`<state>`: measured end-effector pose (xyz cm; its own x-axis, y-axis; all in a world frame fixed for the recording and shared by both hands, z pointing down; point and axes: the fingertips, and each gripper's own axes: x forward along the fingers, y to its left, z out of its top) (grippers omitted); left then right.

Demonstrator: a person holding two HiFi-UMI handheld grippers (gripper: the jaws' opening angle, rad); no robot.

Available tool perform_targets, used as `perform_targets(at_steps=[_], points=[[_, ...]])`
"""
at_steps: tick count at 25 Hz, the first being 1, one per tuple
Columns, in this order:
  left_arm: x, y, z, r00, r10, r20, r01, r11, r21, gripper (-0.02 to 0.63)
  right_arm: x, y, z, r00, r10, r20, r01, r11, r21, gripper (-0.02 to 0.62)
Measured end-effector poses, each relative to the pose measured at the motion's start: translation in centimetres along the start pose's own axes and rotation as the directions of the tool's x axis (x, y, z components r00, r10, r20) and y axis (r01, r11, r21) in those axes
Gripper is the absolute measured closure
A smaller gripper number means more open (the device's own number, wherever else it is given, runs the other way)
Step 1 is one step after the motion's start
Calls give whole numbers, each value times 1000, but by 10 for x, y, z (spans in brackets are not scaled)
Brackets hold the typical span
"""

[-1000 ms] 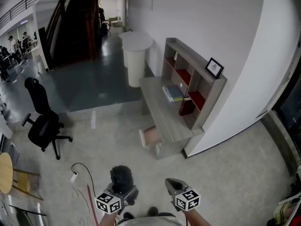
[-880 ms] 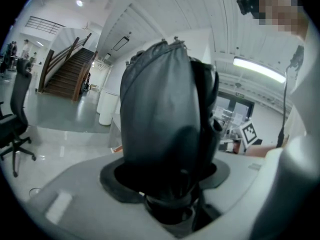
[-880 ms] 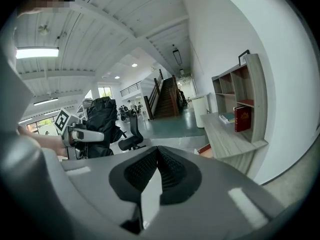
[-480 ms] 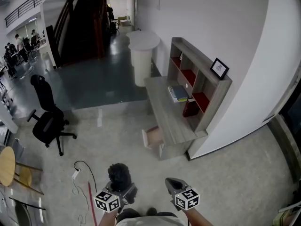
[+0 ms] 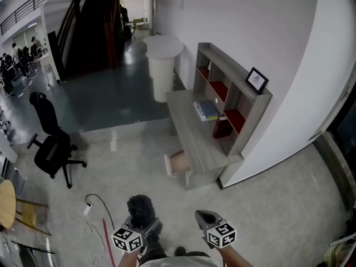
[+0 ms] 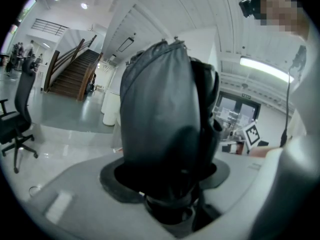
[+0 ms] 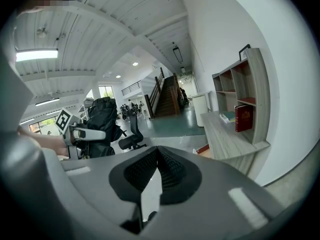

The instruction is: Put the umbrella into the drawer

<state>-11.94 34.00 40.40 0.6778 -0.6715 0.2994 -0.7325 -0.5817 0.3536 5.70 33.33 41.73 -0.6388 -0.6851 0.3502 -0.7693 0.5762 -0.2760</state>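
The left gripper (image 5: 146, 225) clamped its jaws on the umbrella (image 5: 141, 207), which hid their tips. The right gripper (image 5: 204, 218) held its jaws together, empty.

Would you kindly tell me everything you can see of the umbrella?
The umbrella is folded into a compact black bundle of slightly shiny, creased fabric. It stands roughly upright out of the left claw, which clamps its lower end. Nothing else touches it; it is carried above the floor, some way short of the desk.

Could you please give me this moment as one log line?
left gripper: shut on umbrella | right gripper: shut, empty | drawer: open
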Motion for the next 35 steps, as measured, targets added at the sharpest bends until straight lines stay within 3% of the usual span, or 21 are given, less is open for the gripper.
perform_targets(at_steps=[7, 25, 35], points=[[14, 34, 19, 998, -49, -30, 50, 999, 18, 339, 32, -4, 13, 999, -44, -3, 44, 998, 34, 589], [30, 170, 68, 975, -196, -101, 202, 978, 45, 339, 153, 13, 56, 982, -190, 5, 189, 979, 80, 589], [34, 213, 84, 959, -252, -131, 261, 963, 60, 339, 188, 22, 69, 966, -259, 12, 256, 962, 91, 589]])
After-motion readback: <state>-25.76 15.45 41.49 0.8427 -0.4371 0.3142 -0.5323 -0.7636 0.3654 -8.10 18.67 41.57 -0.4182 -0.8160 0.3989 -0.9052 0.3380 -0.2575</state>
